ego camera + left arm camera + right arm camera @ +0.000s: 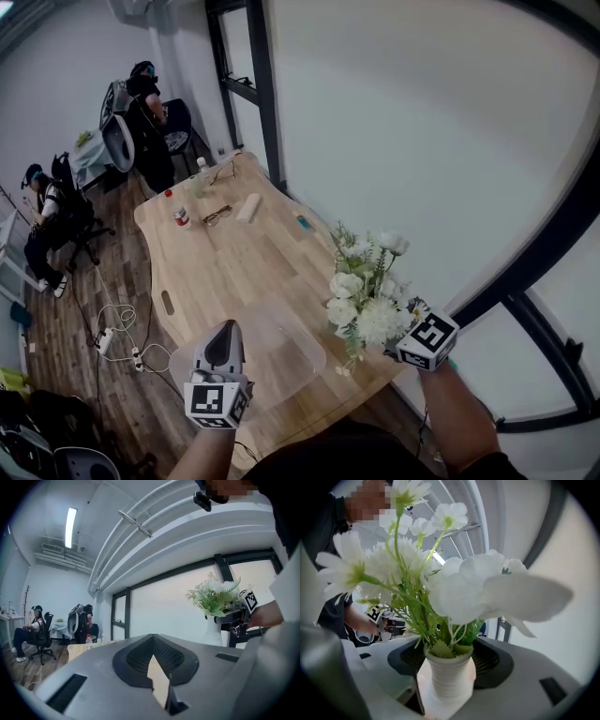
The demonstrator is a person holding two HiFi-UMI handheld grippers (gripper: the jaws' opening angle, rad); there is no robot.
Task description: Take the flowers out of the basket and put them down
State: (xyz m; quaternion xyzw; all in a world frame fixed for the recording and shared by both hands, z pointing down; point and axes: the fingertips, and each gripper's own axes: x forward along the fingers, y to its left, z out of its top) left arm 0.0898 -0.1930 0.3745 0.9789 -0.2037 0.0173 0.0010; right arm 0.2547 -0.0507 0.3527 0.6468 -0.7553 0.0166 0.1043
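A bunch of white flowers (367,292) with green leaves stands in a small ribbed white vase (449,674). My right gripper (394,345) is shut on that vase and holds it upright above the near right corner of the wooden table (234,267). The blooms (454,583) fill the right gripper view. My left gripper (225,331) hovers over the table's near left part, its jaws drawn together with nothing between them. The left gripper view shows the flowers (213,597) held to the right. A clear, see-through container (274,342) lies on the table between the grippers.
At the table's far end stand bottles (180,217), glasses (217,215) and a white box (249,207). A window wall runs along the right. Seated people (47,220) and chairs are at the left. Cables and a power strip (120,342) lie on the floor.
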